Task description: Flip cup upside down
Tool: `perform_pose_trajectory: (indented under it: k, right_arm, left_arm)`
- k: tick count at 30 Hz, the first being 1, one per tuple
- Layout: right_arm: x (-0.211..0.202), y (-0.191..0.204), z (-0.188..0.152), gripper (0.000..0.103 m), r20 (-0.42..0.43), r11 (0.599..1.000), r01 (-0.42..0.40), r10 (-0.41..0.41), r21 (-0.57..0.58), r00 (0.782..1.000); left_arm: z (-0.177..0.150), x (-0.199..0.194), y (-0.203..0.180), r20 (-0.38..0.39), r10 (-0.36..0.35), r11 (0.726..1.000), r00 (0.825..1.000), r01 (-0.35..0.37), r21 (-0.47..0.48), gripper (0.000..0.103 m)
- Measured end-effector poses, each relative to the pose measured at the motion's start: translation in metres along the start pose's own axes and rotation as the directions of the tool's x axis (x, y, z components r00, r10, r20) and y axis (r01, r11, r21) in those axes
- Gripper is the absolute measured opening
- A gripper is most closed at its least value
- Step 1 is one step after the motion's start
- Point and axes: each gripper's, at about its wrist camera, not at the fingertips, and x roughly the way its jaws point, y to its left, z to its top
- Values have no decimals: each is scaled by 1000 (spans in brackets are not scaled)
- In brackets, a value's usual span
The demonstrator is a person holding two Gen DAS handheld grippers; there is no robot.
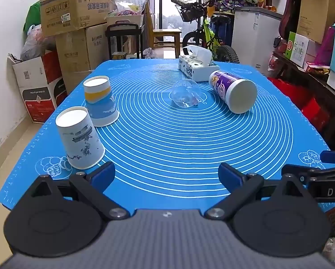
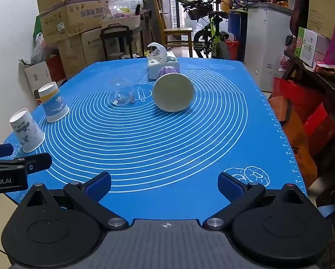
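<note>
Left wrist view first: the left gripper (image 1: 166, 176) hangs over the near edge of the blue silicone mat with white rings (image 1: 167, 152), its blue-padded fingers (image 1: 103, 174) spread wide with nothing between them. Close by on the left stands an upside-down white paper cup with ink drawings (image 1: 80, 137), and just behind it an upside-down blue, white and yellow paper cup (image 1: 100, 100). Mid-mat a clear plastic cup (image 1: 186, 93) lies on its side, and to its right a purple-printed paper cup (image 1: 233, 94) lies tipped over beside a white tissue box (image 1: 195, 67). Right wrist view: the right gripper (image 2: 165, 182) is likewise parted and empty, with the purple-printed paper cup (image 2: 173, 90) straight ahead, well apart, showing its white base. The left gripper (image 2: 17, 157) edges in at the left.
</note>
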Motion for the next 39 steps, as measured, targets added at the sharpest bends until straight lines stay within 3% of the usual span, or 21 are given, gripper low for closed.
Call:
perform_pose_trajectory:
  k: [39]
  right_arm:
    - [4,4,-2,101,-16,1000,22,-22,-20,1000]
  left_arm:
    - [-2,5,-4,-27,-6,1000,1000,7,19,98]
